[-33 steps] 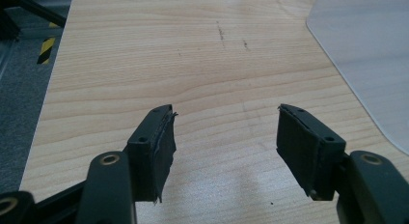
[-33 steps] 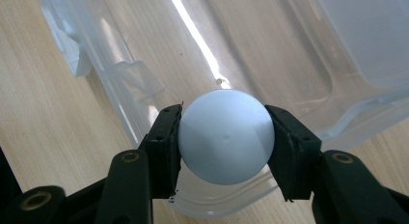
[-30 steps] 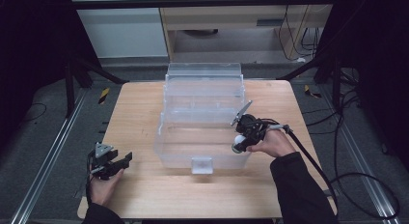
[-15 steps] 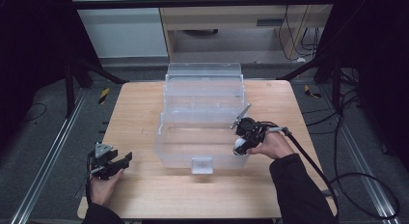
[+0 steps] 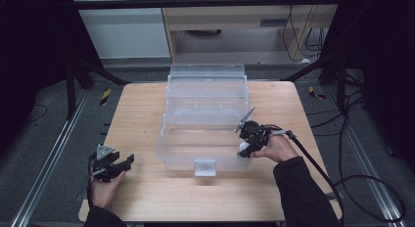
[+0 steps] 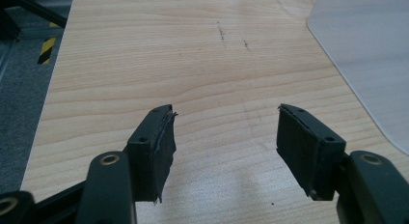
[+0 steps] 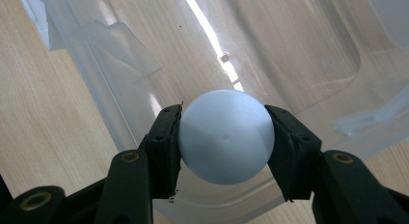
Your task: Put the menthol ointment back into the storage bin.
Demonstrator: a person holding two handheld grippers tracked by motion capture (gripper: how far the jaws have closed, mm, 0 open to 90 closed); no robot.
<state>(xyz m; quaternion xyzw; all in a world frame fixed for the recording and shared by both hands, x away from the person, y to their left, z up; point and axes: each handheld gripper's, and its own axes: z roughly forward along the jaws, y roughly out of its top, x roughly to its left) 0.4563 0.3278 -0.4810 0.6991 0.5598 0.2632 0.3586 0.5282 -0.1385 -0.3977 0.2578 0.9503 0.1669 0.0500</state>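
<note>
I count one ball (image 7: 225, 137), gripped by my right fingers (image 7: 164, 137) over the one bin (image 5: 205, 114) (clearest up close); left fingers (image 6: 156, 142) spread, empty, over the counter (image 6: 193, 64).

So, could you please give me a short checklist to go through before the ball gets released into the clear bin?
1. Right gripper clamped on the white ball: ok, both pads press its sides.
2. Ball over the clear plastic bin: ok, the right gripper view shows the bin's inside behind it.
3. Ball resting on the bin's floor: cannot tell.
4. Left gripper out of the way: ok, open over bare wooden table, beside the bin.
5. Bin upright and unobstructed: ok.
</note>
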